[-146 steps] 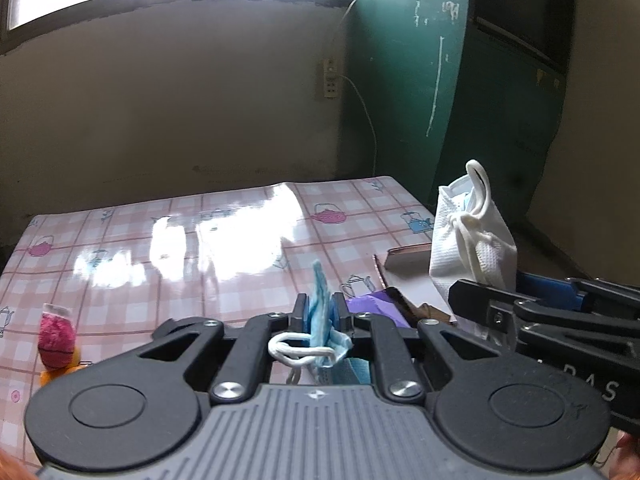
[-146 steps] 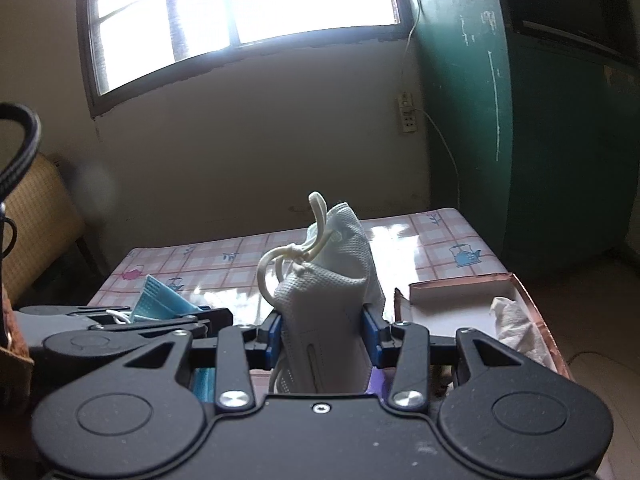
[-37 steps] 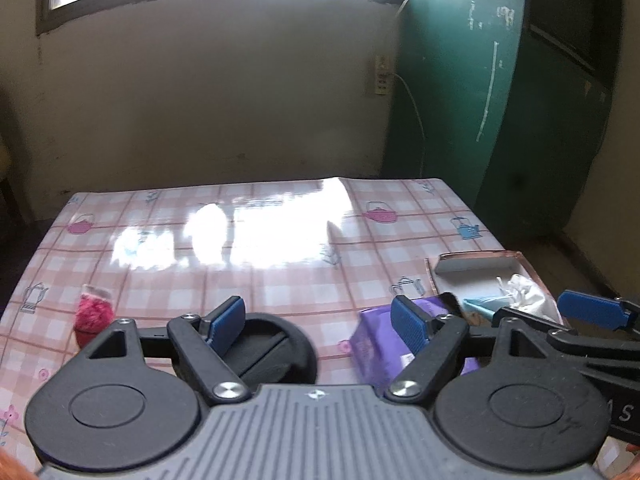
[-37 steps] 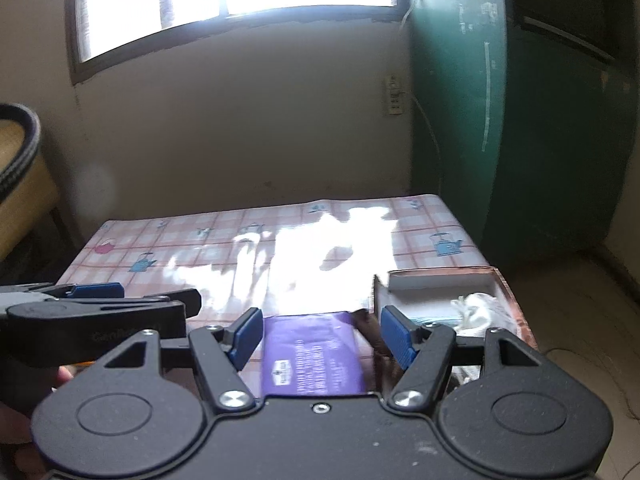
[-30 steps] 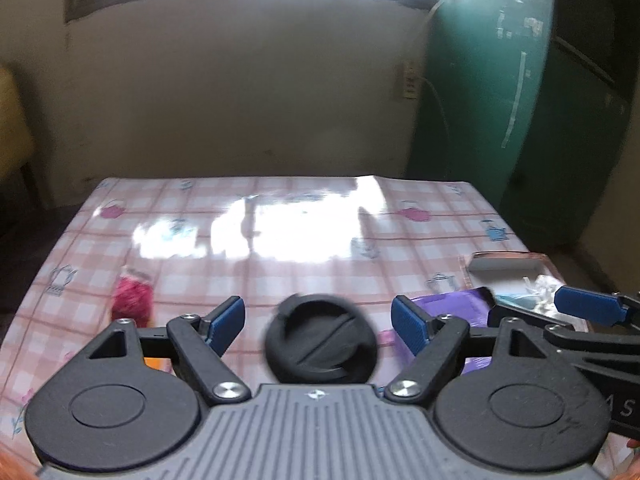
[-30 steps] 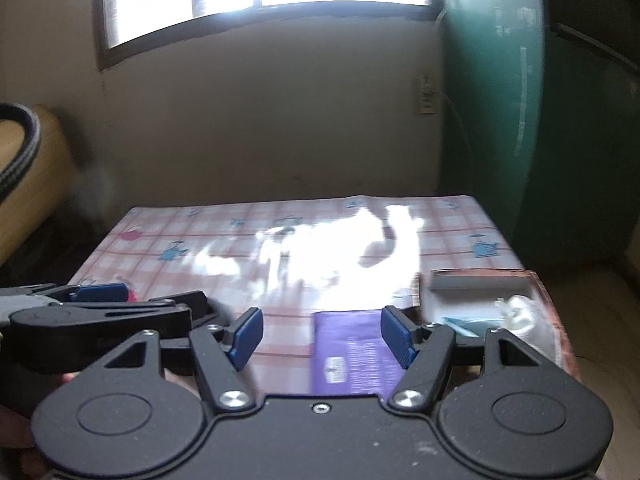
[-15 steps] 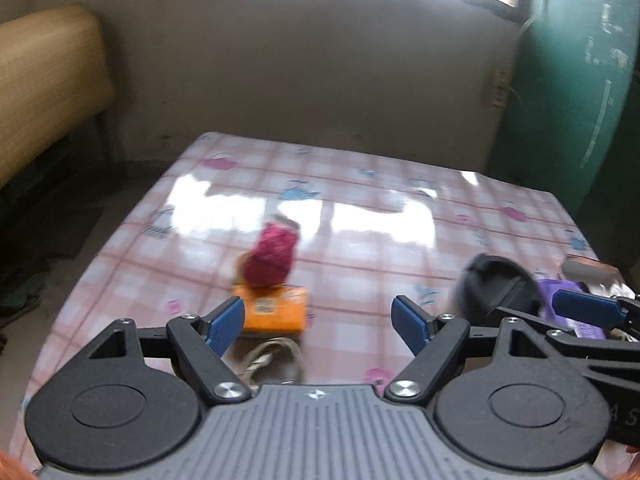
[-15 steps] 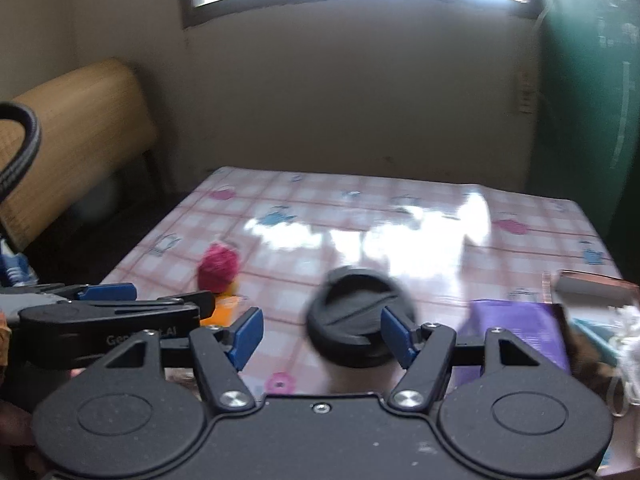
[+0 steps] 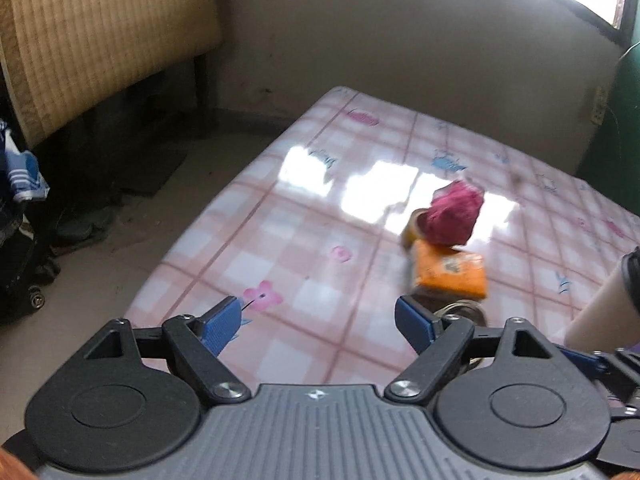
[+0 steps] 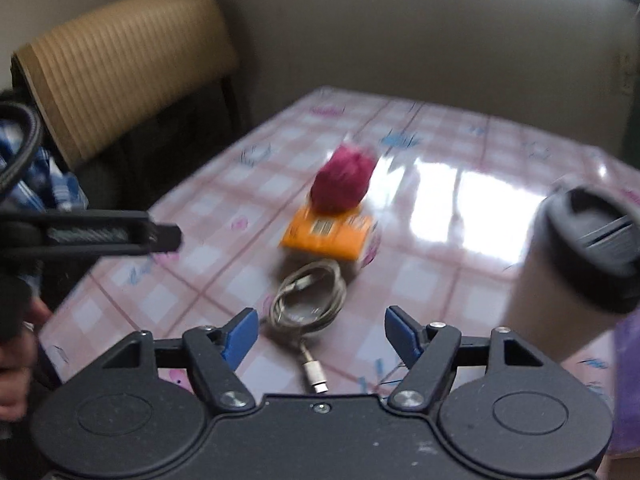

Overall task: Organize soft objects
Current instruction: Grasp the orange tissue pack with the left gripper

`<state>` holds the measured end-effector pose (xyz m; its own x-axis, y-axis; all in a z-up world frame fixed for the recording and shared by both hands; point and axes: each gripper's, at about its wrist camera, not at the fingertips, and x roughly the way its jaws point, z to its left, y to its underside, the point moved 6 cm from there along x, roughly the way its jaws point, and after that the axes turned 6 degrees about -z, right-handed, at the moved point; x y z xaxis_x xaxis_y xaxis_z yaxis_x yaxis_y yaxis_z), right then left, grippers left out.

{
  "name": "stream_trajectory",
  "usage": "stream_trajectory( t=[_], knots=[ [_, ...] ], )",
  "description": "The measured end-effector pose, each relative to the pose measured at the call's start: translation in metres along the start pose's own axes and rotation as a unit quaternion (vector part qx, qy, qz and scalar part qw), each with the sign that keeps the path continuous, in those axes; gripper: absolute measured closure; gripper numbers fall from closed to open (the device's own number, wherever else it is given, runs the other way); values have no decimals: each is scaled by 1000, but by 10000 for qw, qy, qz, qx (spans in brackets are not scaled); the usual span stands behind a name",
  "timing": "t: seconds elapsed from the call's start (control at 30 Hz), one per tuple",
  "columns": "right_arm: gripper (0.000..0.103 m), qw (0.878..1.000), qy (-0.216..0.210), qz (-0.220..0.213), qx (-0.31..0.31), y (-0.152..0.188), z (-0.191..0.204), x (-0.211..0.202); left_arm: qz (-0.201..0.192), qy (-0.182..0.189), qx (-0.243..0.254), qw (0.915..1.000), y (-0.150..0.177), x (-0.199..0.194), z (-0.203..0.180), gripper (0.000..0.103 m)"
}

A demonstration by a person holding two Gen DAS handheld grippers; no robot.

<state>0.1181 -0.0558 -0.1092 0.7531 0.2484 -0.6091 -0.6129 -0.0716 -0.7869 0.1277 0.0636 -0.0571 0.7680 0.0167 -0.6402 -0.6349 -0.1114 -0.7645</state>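
Checked table (image 9: 304, 216): pom-pom (image 10: 340, 188) atop orange pack (image 10: 330, 236), cable (image 10: 308, 300) near; both grippers (image 9: 318, 320) (image 10: 320, 332) wide, just opened further, empty, lining up next pick.

Lit by daylight from a window (image 9: 616, 0) blown out white at the upper right corner of the left wrist view. Throws hard white glare patches across the glossy checked tabletop (image 9: 320, 280), strongest toward its far edge. Dim and shadowy on the floor beyond the tabletop's left edge. Bends walls and tabletop edges with fisheye curvature. Smears the right wrist view with motion blur: soft pink ball (image 10: 342, 186), orange packet (image 10: 328, 236), cup (image 10: 576, 272).
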Motion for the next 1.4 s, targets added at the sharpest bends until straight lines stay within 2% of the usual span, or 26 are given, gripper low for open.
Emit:
stream_trajectory(
  t=[0.13, 0.23, 0.3, 0.33, 0.37, 0.5, 0.7, 0.97, 1.03, 1.07, 1.2, 1.4],
  knots=[
    [14, 10000, -11, 50, 45, 3, 11, 28, 68, -5, -10, 10000, 2, 8, 1, 17],
    [13, 9997, 198, 117, 8, 3, 14, 48, 93, 25, 35, 9999, 4, 14, -2, 16],
    [14, 9996, 219, 143, -45, 6, 13, 59, 100, 79, 45, 9999, 7, 20, -5, 16],
    [20, 9995, 281, 68, -109, 6, 13, 59, 120, 123, 64, 9998, 7, 23, -8, 15],
    [31, 9994, 291, 38, -171, 6, 11, 57, 128, 161, 89, 9997, 8, 25, -10, 15],
    [32, 9991, 433, -2, -17, 10, -8, 42, 119, 432, 240, 9987, 8, 42, -31, 9],
    [32, 9984, 560, -54, 60, 26, -33, 2, 107, 743, 342, 9966, 2, 71, -78, 8],
    [32, 9977, 595, -114, 297, 32, -50, -16, 220, 549, 782, 9952, 6, 102, -118, 8],
    [32, 9976, 589, -153, 315, 30, -51, -17, 222, 389, 954, 9944, 10, 107, -119, 20],
    [32, 9976, 579, -175, 333, 29, -51, -18, 187, 389, 1003, 9940, 11, 106, -118, 28],
    [32, 9977, 538, -252, 335, 28, -51, -27, 48, 528, 1039, 9932, 13, 89, -108, 29],
    [32, 9978, 436, -390, 326, 25, -45, -48, -253, 593, 1051, 9924, 21, 32, -79, 30]
  ],
)
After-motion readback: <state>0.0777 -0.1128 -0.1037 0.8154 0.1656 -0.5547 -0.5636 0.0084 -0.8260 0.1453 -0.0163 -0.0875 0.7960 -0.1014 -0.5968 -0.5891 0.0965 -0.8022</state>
